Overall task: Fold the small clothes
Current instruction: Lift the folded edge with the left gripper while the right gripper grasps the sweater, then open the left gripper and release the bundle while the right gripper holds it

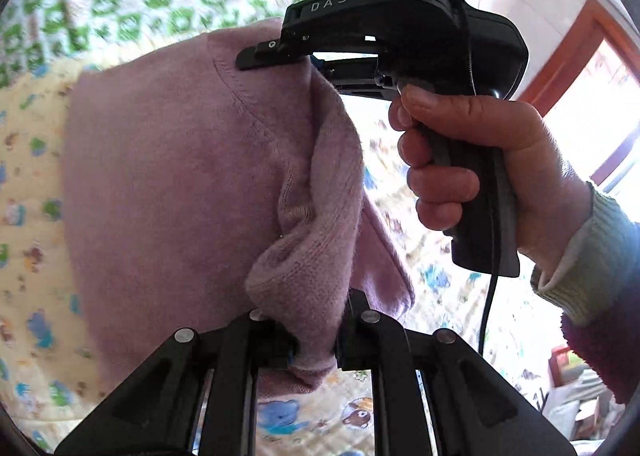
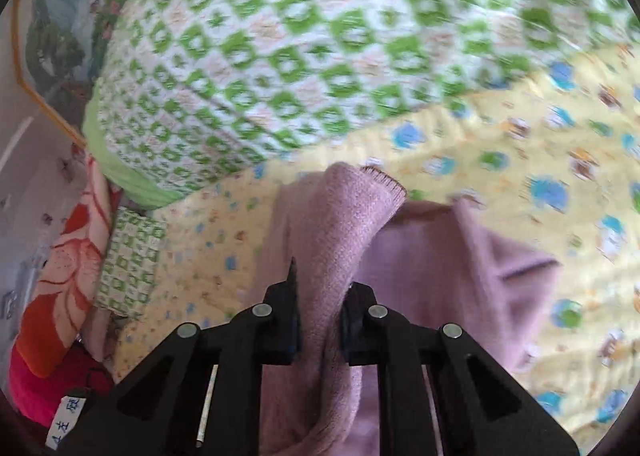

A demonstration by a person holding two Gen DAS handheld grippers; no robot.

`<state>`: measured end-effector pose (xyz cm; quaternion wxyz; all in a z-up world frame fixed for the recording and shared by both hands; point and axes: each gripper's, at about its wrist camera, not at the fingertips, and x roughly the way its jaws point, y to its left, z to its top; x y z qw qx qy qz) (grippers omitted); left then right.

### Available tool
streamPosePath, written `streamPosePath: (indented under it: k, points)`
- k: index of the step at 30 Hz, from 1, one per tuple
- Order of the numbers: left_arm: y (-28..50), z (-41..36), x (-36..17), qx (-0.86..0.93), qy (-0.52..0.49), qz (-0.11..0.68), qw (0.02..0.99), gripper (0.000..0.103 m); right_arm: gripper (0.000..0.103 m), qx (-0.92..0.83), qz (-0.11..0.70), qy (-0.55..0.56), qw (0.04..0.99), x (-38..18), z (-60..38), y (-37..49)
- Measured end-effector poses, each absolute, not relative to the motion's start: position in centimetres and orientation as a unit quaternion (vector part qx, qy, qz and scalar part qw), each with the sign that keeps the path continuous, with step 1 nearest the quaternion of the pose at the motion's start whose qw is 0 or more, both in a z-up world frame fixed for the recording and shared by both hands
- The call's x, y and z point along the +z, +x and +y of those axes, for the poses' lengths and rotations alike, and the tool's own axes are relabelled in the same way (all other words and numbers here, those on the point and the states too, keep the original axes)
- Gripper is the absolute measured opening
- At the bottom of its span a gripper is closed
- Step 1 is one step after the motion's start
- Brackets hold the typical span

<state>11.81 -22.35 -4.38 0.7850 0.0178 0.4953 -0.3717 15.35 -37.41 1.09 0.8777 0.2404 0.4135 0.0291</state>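
Note:
A small pink knitted garment (image 1: 172,160) hangs lifted above a yellow animal-print quilt (image 1: 28,248). My left gripper (image 1: 316,340) is shut on a bunched fold of the garment at the bottom of the left wrist view. The right gripper (image 1: 276,56), held by a hand (image 1: 472,160), pinches the garment's upper edge in that view. In the right wrist view my right gripper (image 2: 320,320) is shut on a thick roll of the pink garment (image 2: 460,268), whose stitched hem sticks up past the fingertips. The garment's far side is hidden.
A green and white patterned quilt (image 2: 320,36) is piled behind the yellow quilt (image 2: 560,176). An orange and red flowered blanket (image 2: 60,280) and a small green patterned cloth (image 2: 128,264) lie at the left. A window with a red frame (image 1: 580,52) is at the right.

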Motion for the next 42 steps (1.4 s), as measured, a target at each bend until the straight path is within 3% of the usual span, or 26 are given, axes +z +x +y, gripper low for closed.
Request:
streamPosePath:
  k: [5,16,19,21,23,28,32,35,42]
  points:
    - [12.5,-23.7,-6.1,-0.366,0.029,0.510,0.778,0.012,0.016,-0.002,0.422,0.260,0.869,-1.8,-40.4,13.7]
    - [13.7,-24.3,-6.6,-0.377,0.029,0.510,0.773,0.014,0.016,-0.006,0.416,0.249,0.874,-1.9,-40.7,13.7]
    - [14.1,-24.2,-6.9,-0.385,0.019,0.521,0.761,0.025,0.021,-0.010,0.430,0.237,0.871,-2.2,-40.6,13.8]
    - [14.0,-23.8,-6.4,-0.398,0.018,0.522,0.754,0.046,0.028,-0.021,0.433,0.243,0.868,-2.0,-40.9,13.4]
    - [13.6,-23.1,-5.9,-0.408,0.018,0.524,0.748,0.056,0.037,-0.034,0.423,0.249,0.871,-1.3,-41.3,12.4]
    - [12.5,-20.0,-5.1,-0.410,0.011,0.526,0.745,0.057,0.040,-0.046,0.395,0.260,0.880,1.3,-41.3,8.6]
    - [13.6,-15.5,-4.5,-0.369,-0.007,0.523,0.768,0.065,0.040,-0.016,0.386,0.273,0.881,2.2,-39.2,5.7]
    - [15.5,-11.8,-5.0,-0.315,-0.032,0.528,0.788,0.072,0.040,0.008,0.410,0.266,0.873,1.1,-36.8,4.9]
    - [20.9,-6.5,-9.1,-0.229,-0.114,0.573,0.779,0.072,0.040,-0.024,0.456,0.274,0.846,-3.8,-36.0,5.7]
